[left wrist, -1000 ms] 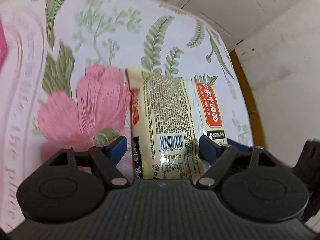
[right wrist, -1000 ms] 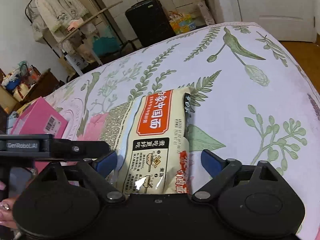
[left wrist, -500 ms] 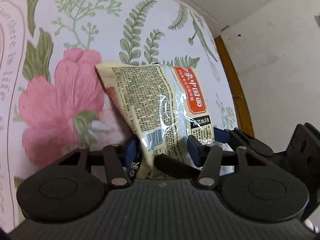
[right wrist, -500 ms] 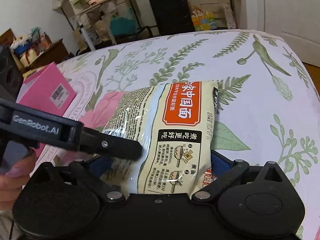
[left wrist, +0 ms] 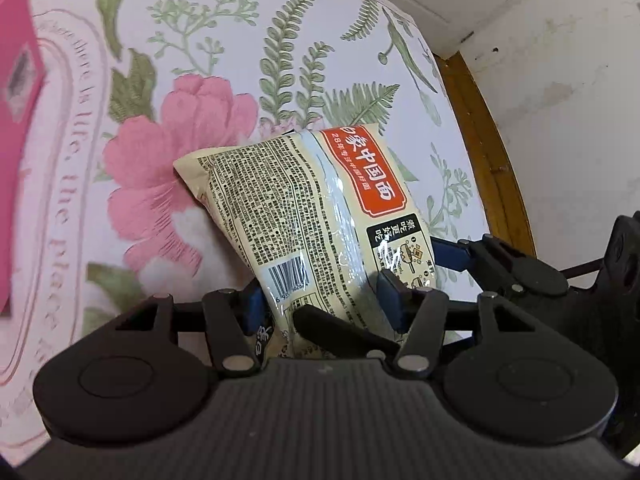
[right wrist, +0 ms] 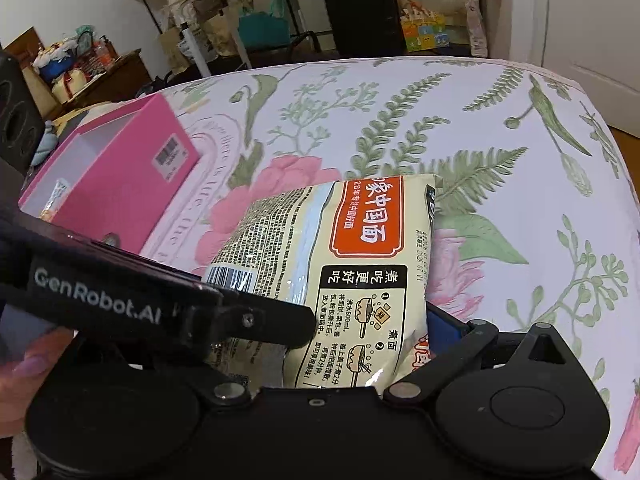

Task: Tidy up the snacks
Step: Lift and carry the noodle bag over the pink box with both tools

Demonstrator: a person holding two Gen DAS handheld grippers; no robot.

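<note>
A cream noodle packet [left wrist: 312,216] with an orange label is lifted and tilted above the floral bed sheet [left wrist: 200,40]. My left gripper [left wrist: 320,304] is shut on its near end, blue pads pressed into both sides. My right gripper [right wrist: 320,332] is also shut on the same packet [right wrist: 344,256]; its right pad [right wrist: 442,326] presses the packet's edge, and its left finger is hidden behind the left gripper's black body [right wrist: 120,300]. An open pink box [right wrist: 116,172] stands to the left with a snack inside; its corner shows in the left wrist view [left wrist: 16,120].
The bed's right edge meets a wooden floor strip [left wrist: 484,132] and a white wall [left wrist: 568,80]. Beyond the bed stand a black suitcase [right wrist: 360,8], a rack with bags [right wrist: 224,20] and a white door [right wrist: 592,20].
Both grippers have closed on the packet and lifted it off the sheet, tilting it. The pair has moved left, bringing the pink box into view.
</note>
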